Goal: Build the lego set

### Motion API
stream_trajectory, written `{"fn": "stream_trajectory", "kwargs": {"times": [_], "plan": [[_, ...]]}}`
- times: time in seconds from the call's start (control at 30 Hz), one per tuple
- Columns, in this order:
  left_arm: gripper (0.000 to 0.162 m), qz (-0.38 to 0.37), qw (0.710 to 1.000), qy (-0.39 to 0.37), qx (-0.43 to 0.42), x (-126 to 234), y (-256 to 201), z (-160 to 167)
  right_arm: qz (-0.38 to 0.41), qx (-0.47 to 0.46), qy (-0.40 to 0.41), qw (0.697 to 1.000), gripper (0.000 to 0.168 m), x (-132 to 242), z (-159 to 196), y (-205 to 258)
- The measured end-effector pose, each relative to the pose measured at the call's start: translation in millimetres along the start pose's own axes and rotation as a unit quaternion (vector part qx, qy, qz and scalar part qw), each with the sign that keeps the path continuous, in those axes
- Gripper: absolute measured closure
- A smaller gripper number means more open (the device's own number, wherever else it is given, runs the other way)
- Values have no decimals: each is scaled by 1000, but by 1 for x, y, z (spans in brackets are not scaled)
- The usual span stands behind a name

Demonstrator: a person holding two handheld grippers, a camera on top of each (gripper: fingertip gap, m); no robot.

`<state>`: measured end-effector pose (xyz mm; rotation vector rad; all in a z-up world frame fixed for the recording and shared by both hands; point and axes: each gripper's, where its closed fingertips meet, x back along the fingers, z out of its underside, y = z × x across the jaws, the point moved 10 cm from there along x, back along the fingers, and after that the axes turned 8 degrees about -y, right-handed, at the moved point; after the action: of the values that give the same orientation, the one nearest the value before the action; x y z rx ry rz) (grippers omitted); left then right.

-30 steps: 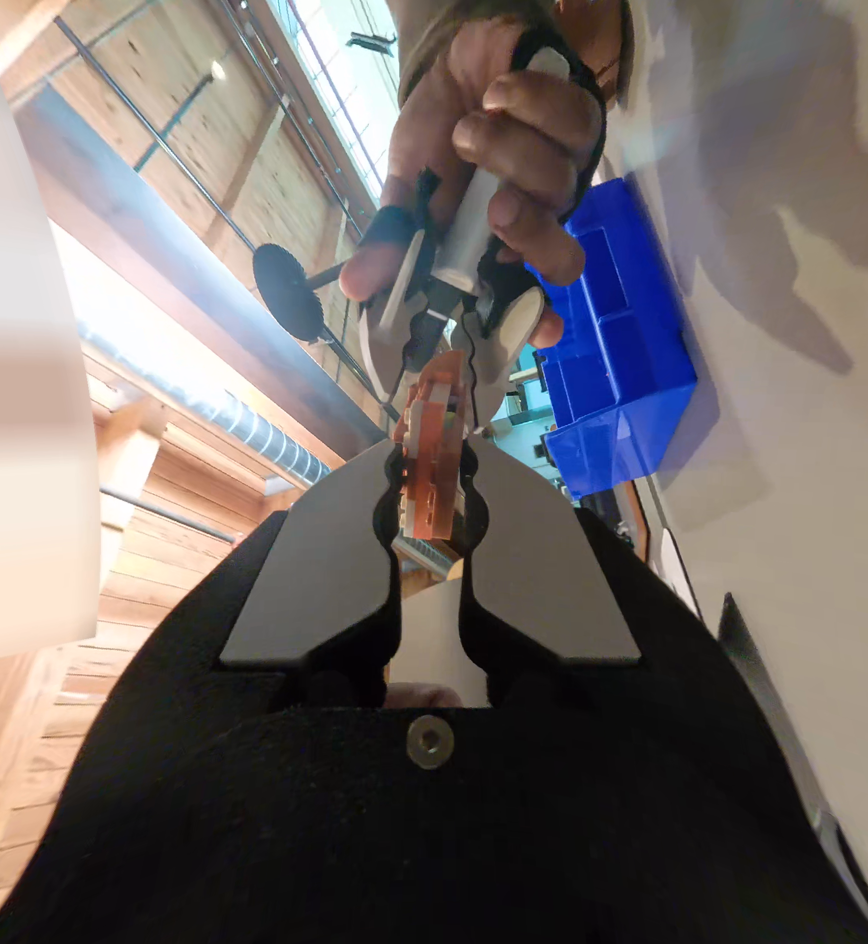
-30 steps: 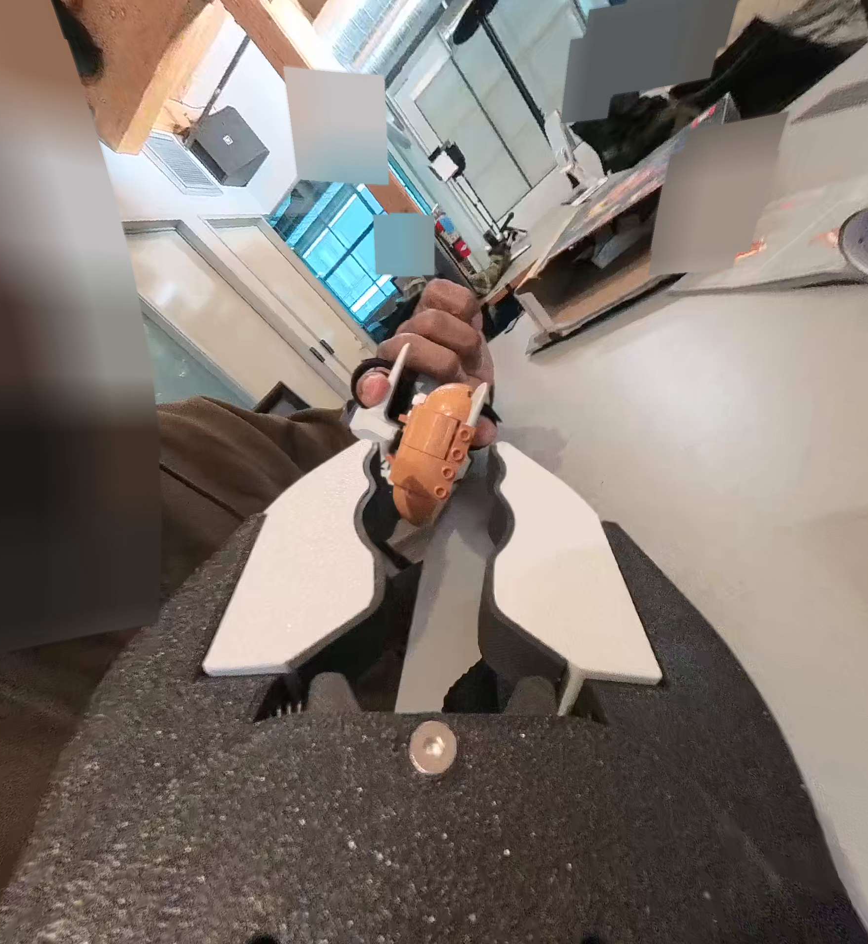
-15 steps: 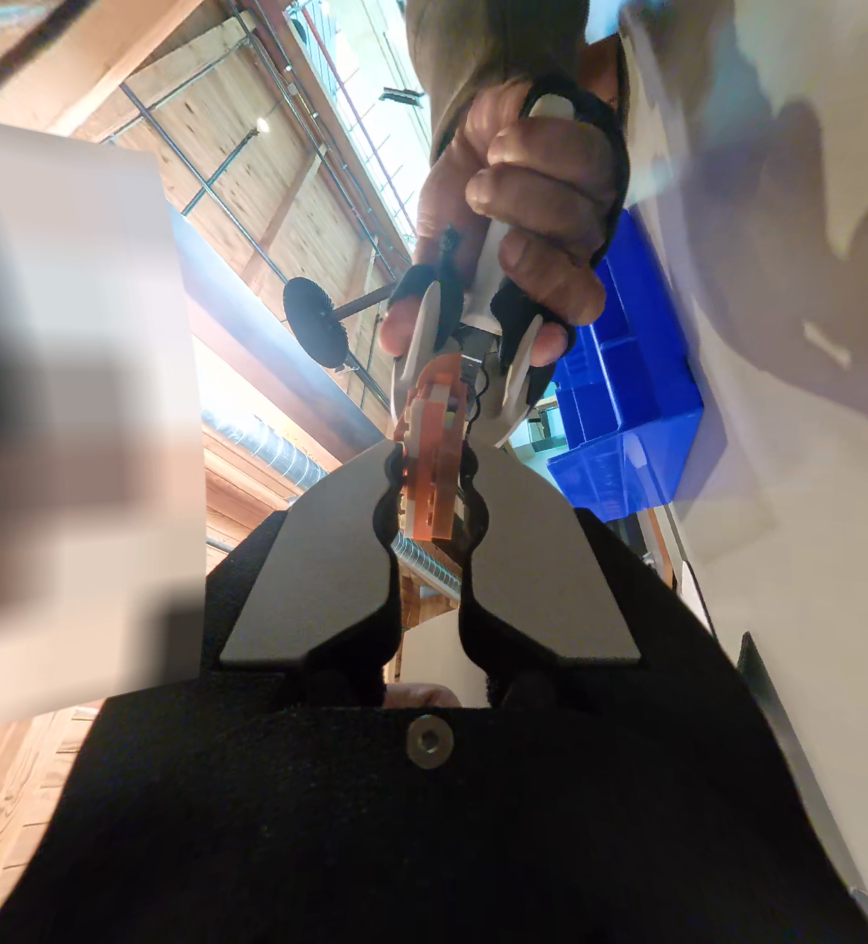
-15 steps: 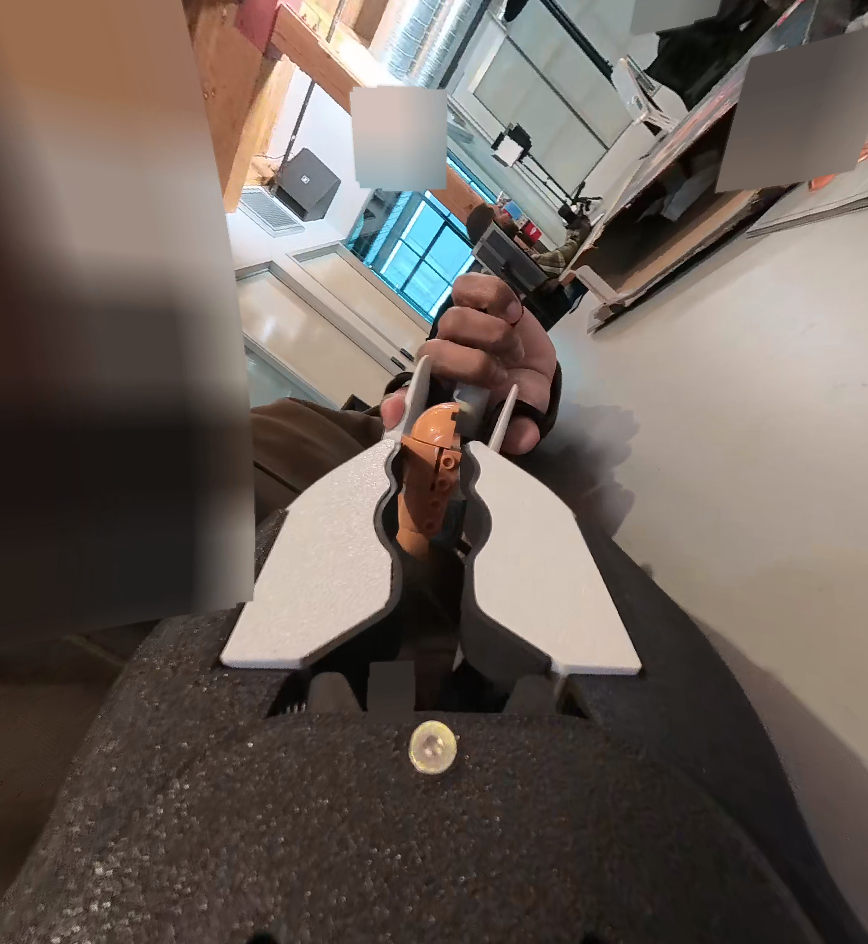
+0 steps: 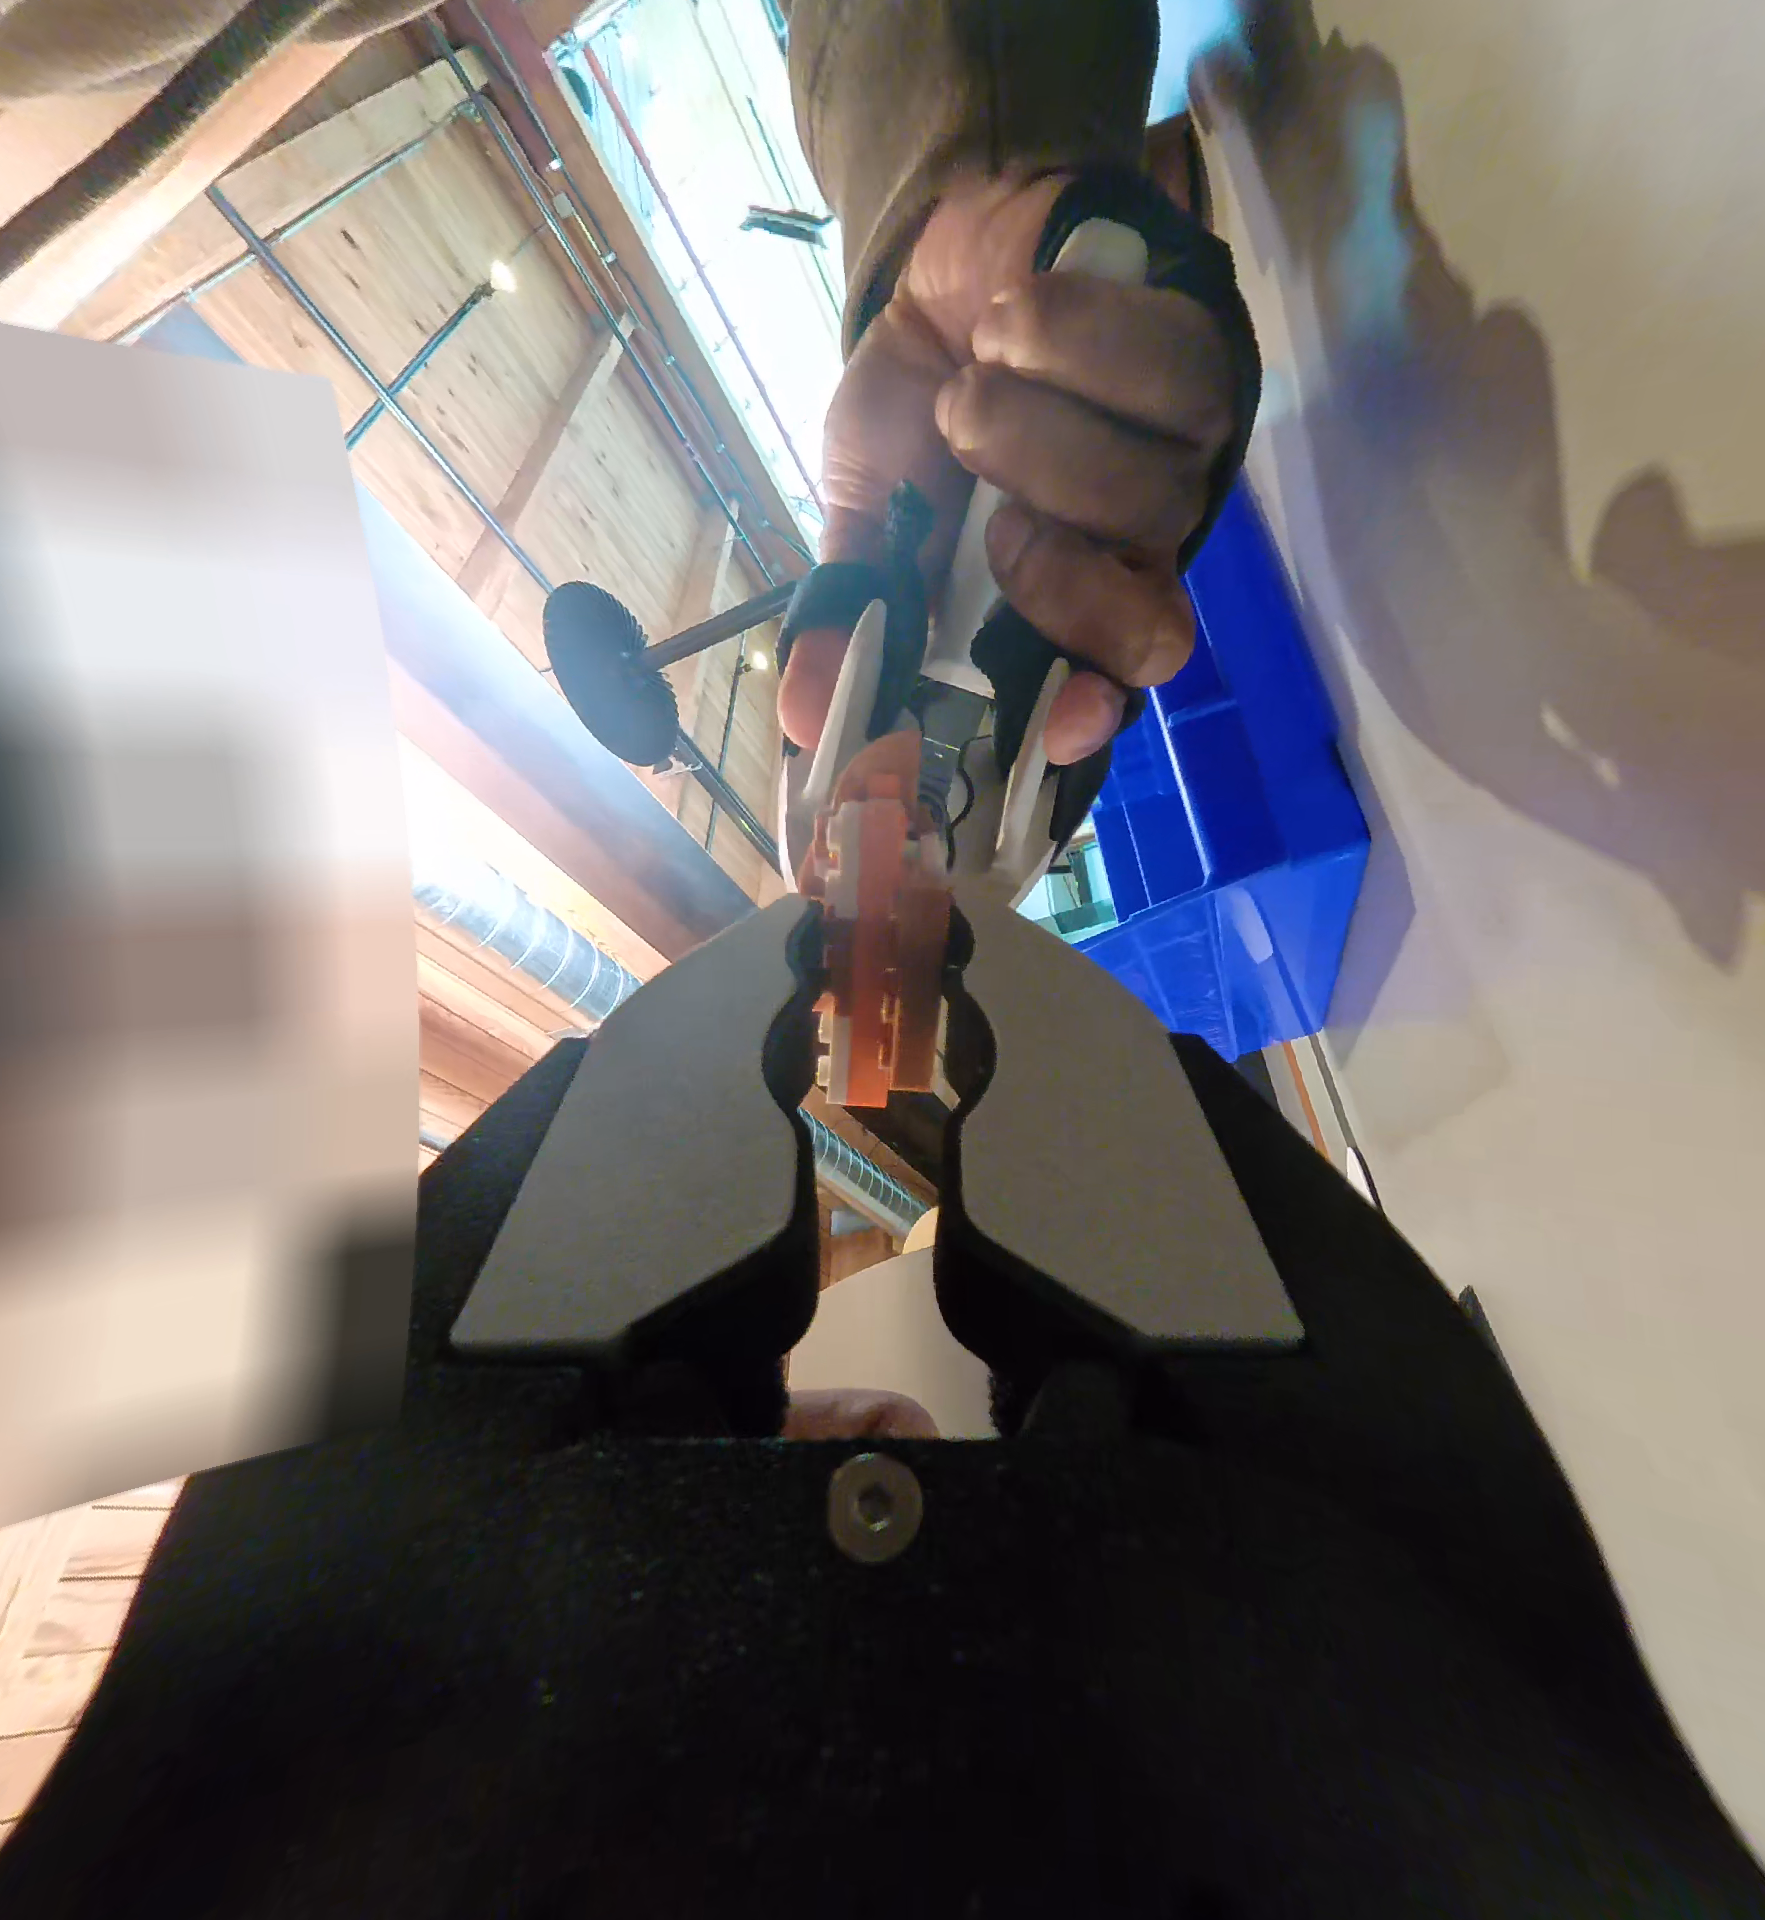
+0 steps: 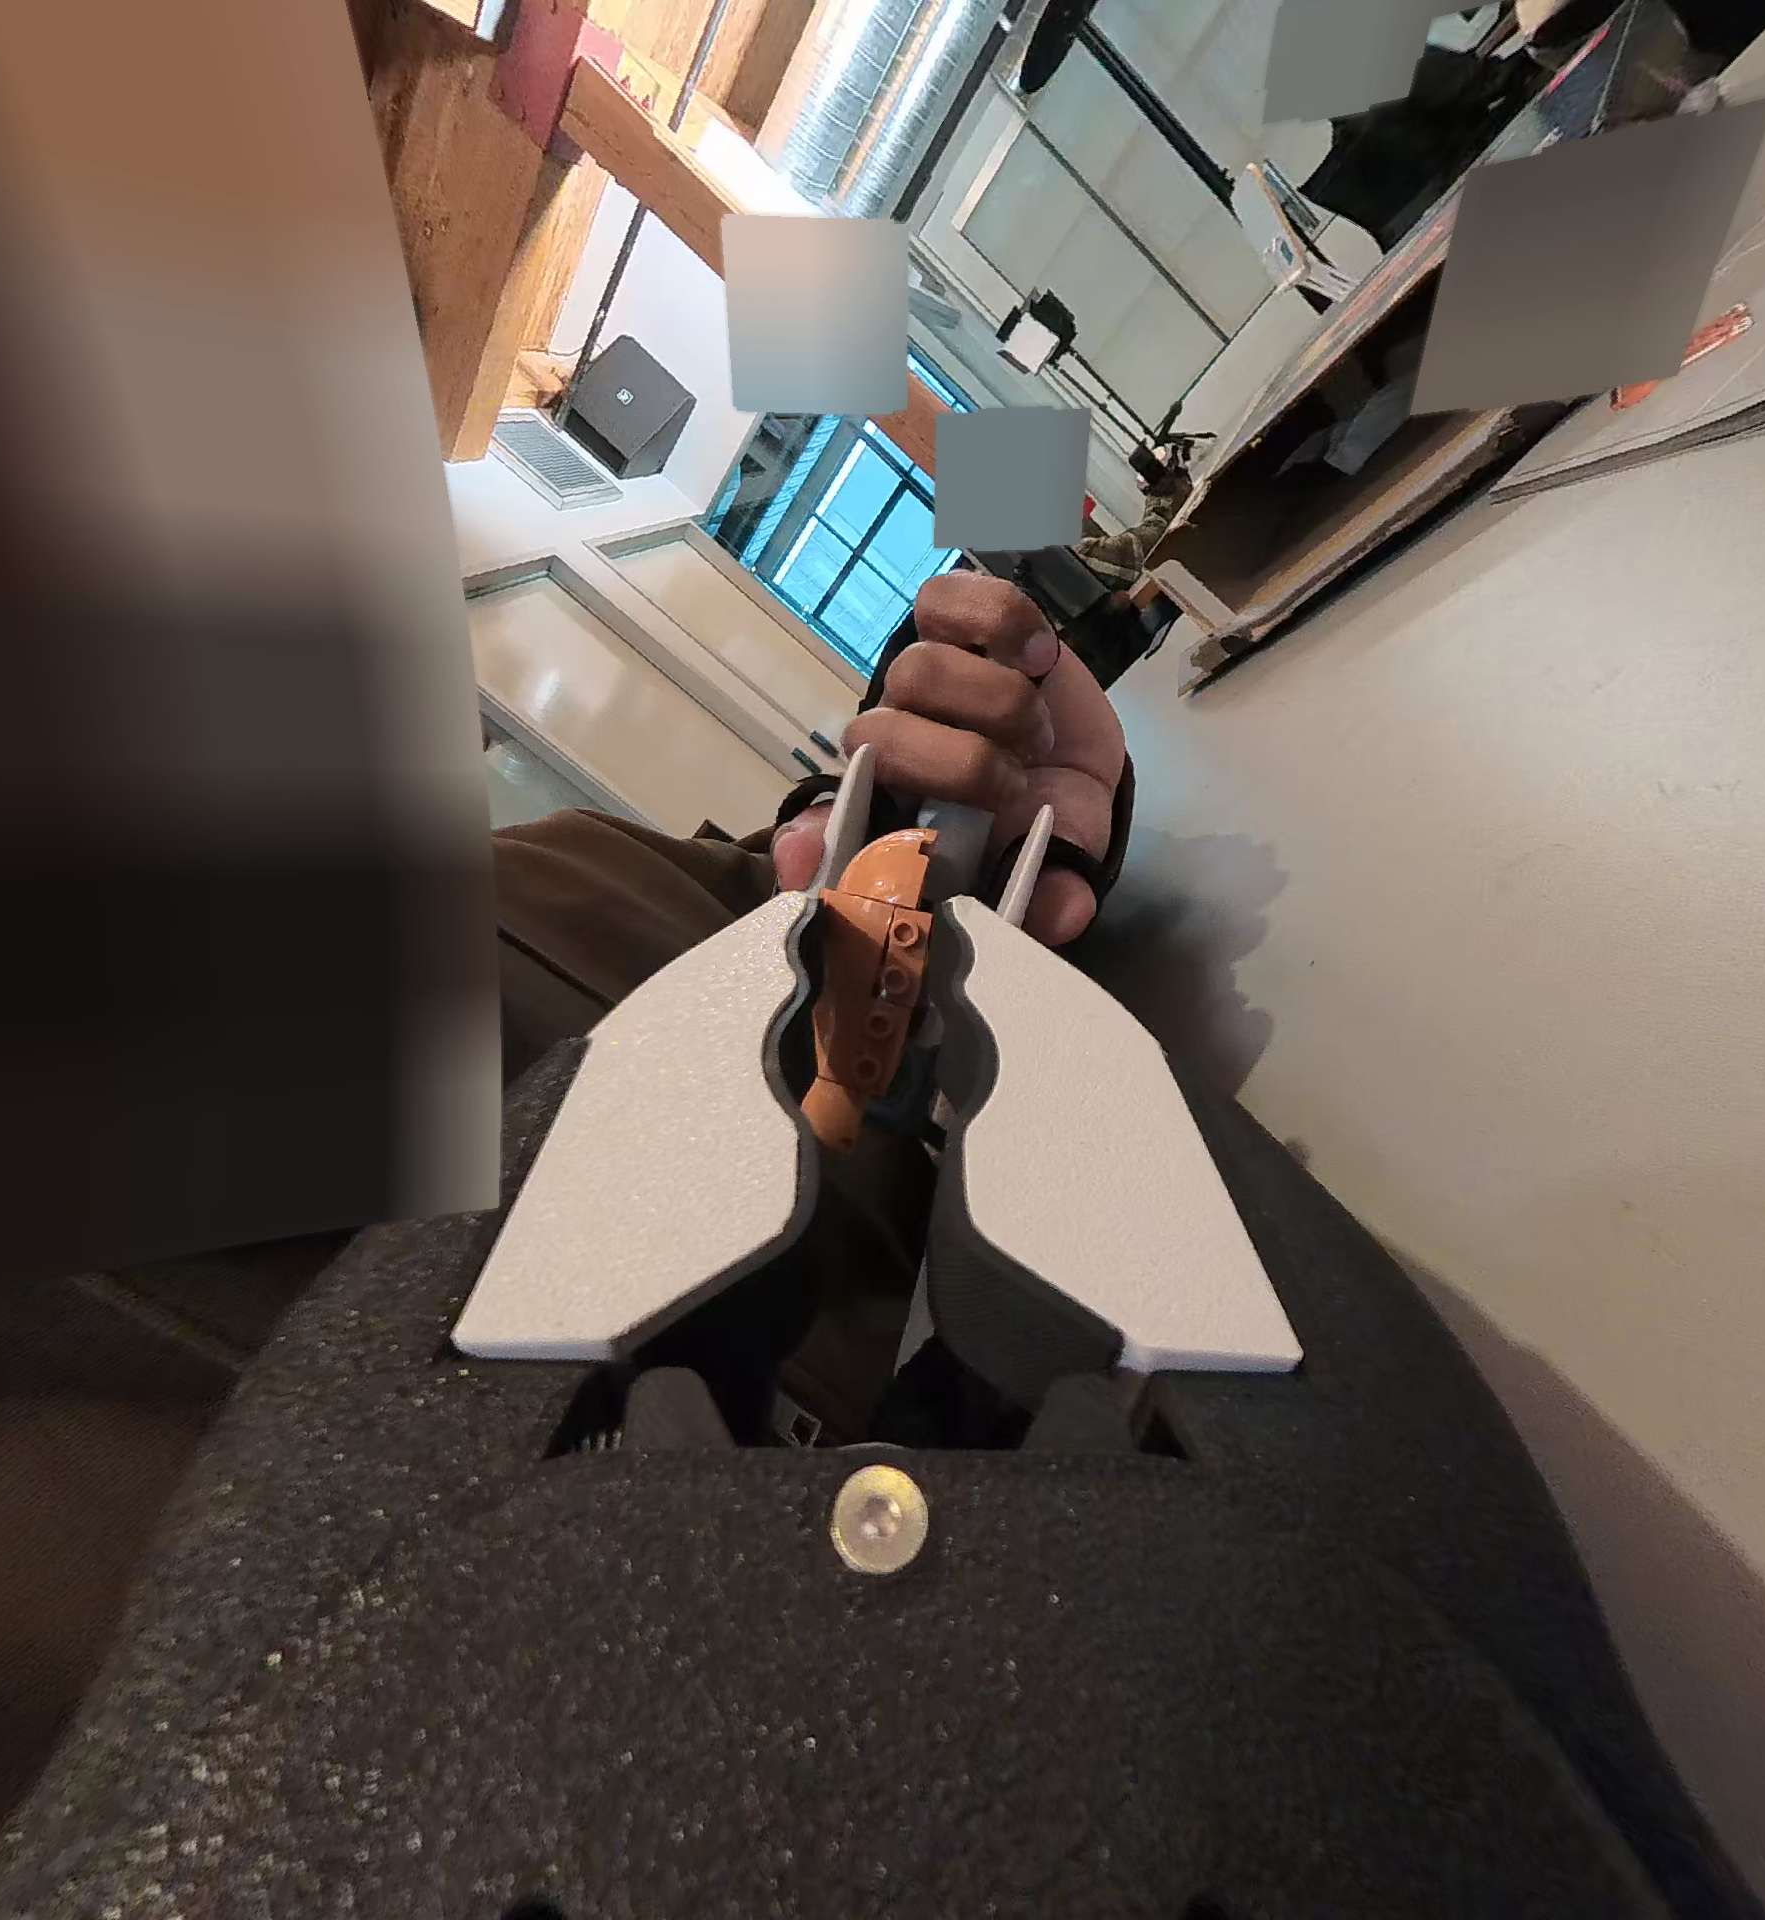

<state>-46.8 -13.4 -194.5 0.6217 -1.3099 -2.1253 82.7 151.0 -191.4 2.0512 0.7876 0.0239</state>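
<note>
An orange and white lego assembly [image 5: 873, 977] is held in the air between both grippers, which face each other. My left gripper [image 5: 878, 925] has its grey fingers shut on the near end of it. My right gripper [image 5: 909, 873], with white fingers and a hand on its handle, grips the far end. In the right wrist view, the right gripper [image 6: 878, 914] is shut on the orange lego assembly [image 6: 873, 997], whose rounded end sticks out past the tips. The left gripper's fingers [image 6: 847, 821] show just beyond it.
A blue compartment bin [image 5: 1242, 831] stands on the pale table [image 5: 1636, 1039] behind the right hand. In the right wrist view the table [image 6: 1532, 935] carries a cardboard box and flat sheets [image 6: 1377, 499] at its far end. The person's brown sleeve [image 6: 608, 894] is close by. The grippers are tip to tip, or close to it.
The right gripper's fingers were wide apart around the lego a second ago and have closed on it. Both views have tilted. The left gripper has stayed shut on the assembly.
</note>
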Motion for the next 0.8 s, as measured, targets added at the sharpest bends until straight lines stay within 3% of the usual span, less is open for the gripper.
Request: {"fn": "stream_trajectory", "kwargs": {"times": [0.47, 0.5, 0.53, 0.8], "plan": [[141, 2, 1000, -5, 4, 0, -2, -1, 3, 9, -1, 1000, 150, -6, 8, -2], [133, 1, 1000, -10, 6, 0, -2, -2, -1, 12, -5, 1000, 157, -5, 5, -3], [142, -9, 1000, -13, 16, 0, 1, -3, 18, 23, -19, 999, 168, -2, 6, -3], [142, 8, 999, -4, 41, -3, -8, -3, 100, 91, -30, 990, 168, -1, 4, -2]]}}
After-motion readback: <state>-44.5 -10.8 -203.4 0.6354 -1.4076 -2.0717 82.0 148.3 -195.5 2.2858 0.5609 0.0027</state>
